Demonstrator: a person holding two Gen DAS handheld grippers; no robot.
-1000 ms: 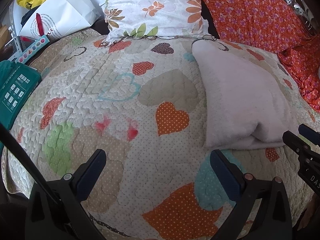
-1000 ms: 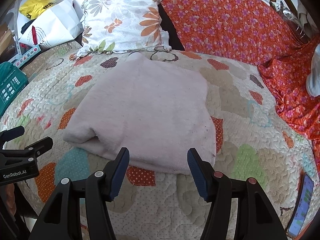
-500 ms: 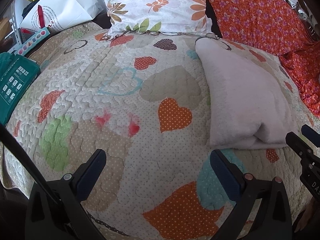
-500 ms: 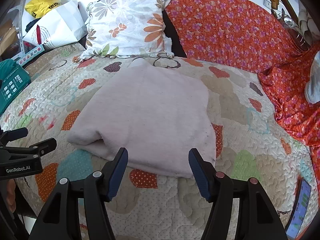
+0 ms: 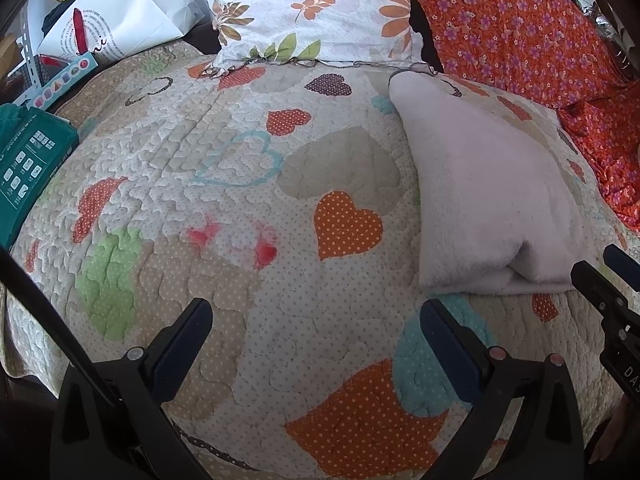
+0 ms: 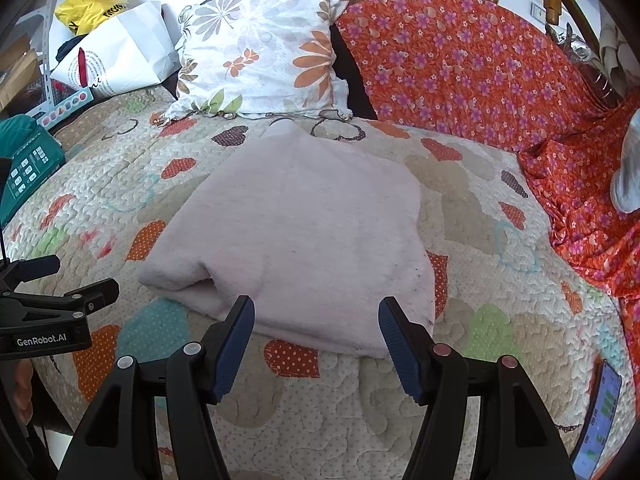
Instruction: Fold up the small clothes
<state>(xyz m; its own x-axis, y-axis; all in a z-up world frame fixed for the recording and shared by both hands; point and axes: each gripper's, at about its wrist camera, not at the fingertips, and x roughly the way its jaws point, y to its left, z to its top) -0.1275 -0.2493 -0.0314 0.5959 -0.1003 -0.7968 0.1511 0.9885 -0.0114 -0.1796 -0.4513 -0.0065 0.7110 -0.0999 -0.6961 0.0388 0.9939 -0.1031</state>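
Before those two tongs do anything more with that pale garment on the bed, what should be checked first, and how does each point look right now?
1. Both tongs open and empty: ok. The left tongs and right tongs are spread, holding nothing.
2. Garment lying flat on the quilt: ok; it is already folded, with a rolled edge nearest the tongs.
3. Right tongs lined up with the garment's near edge: ok.
4. Left tongs lined up with it: not ok; they face bare quilt, the garment to their right.
5. Phone at the quilt's edge clear of the garment: ok.
6. Layers inside the fold neat: cannot tell.
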